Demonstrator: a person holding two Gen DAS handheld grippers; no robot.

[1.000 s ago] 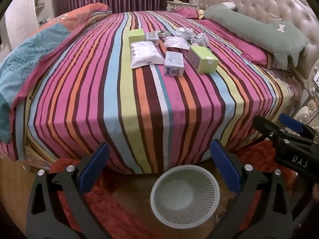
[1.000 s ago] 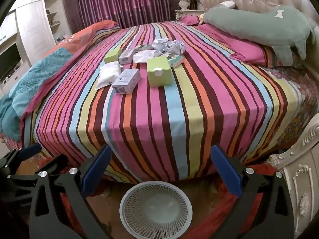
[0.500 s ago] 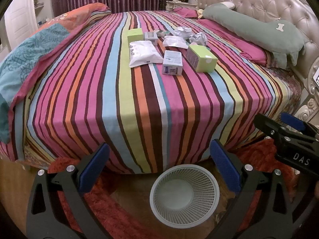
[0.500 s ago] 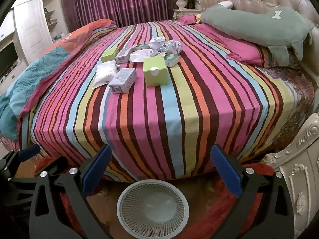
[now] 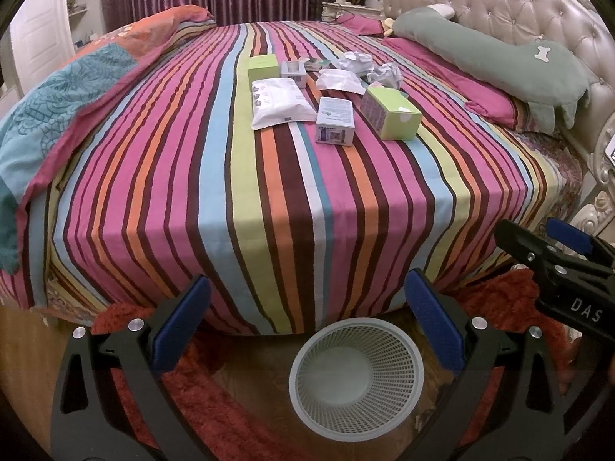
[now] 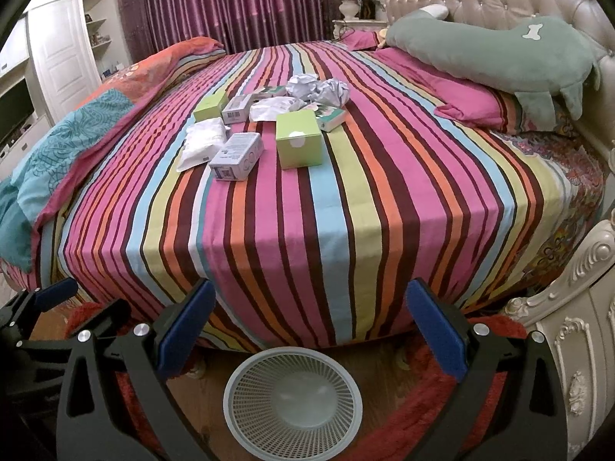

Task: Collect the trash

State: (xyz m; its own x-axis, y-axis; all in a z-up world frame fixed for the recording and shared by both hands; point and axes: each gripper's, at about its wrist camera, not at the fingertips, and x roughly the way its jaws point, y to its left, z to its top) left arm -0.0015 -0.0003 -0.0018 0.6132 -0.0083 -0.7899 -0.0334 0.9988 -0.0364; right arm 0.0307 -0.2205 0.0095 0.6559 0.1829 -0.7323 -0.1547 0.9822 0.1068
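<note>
Too small and blurry to read: the words on the white box (image 5: 335,120) and the pictures on the white bag (image 5: 277,103). Half hidden behind the paper balls (image 6: 319,90) and the green box (image 6: 298,139): a small green and white box (image 6: 330,117) and a flat white wrapper (image 6: 271,110). Cut off by the picture's edge: the right claw (image 5: 553,247) in the left view, the left claw (image 6: 46,299) in the right view, and the bottom of the basket (image 6: 293,399).
</note>
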